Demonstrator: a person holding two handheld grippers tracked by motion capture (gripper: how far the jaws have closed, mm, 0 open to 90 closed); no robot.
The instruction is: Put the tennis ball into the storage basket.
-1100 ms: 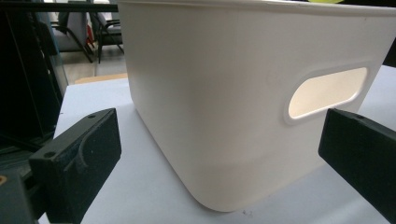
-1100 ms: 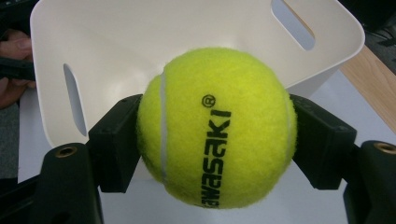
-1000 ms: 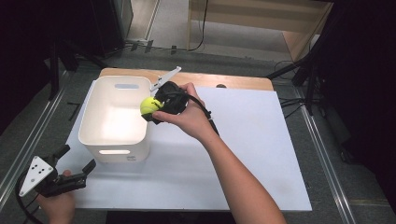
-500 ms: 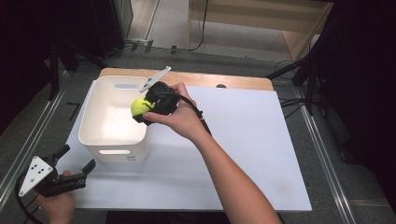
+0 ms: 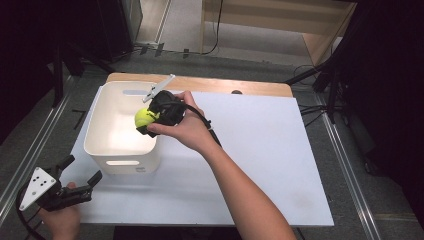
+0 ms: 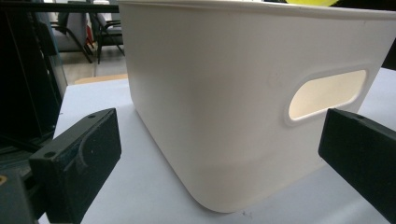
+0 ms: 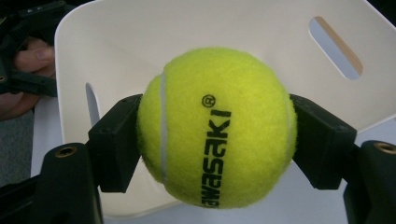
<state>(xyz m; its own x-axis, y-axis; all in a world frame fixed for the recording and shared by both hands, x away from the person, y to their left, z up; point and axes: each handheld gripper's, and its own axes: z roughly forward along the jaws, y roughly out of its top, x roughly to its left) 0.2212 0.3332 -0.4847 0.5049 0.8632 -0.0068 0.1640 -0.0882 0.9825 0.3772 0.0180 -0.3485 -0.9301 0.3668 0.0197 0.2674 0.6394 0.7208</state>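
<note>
Right now the right gripper [image 5: 150, 121] is clamped on a yellow tennis ball [image 5: 145, 118], one black jaw pressed on each side of it. In the right gripper view the tennis ball [image 7: 217, 128] sits squarely between the jaws, black lettering and a white seam facing the camera, with the inside of the white bin [image 7: 116, 37] behind and below it. From the high view, ball is held above the bin's right rim, roughly over the inner right edge of the opening, not resting on anything. White bin [image 5: 100, 145] stands on the left part of the white table sheet [image 5: 260, 150], handle slot on its near wall and another on its far wall. Right hand [image 5: 182, 125] wraps the gripper body, forearm coming in from the near edge, black cable trailing along the wrist.

Left gripper [image 5: 82, 177] is at the near left corner of the sheet, just near of the bin, jaws spread wide and empty, pointing toward the bin. In the left gripper view the bin's near wall [image 6: 224, 107] with its oval handle slot stands close in front of the parted jaws, not touching them. Left hand [image 5: 60, 217] holds it low at the near edge. Wooden table edge [image 5: 225, 85] shows beyond the sheet on the far side.
</note>
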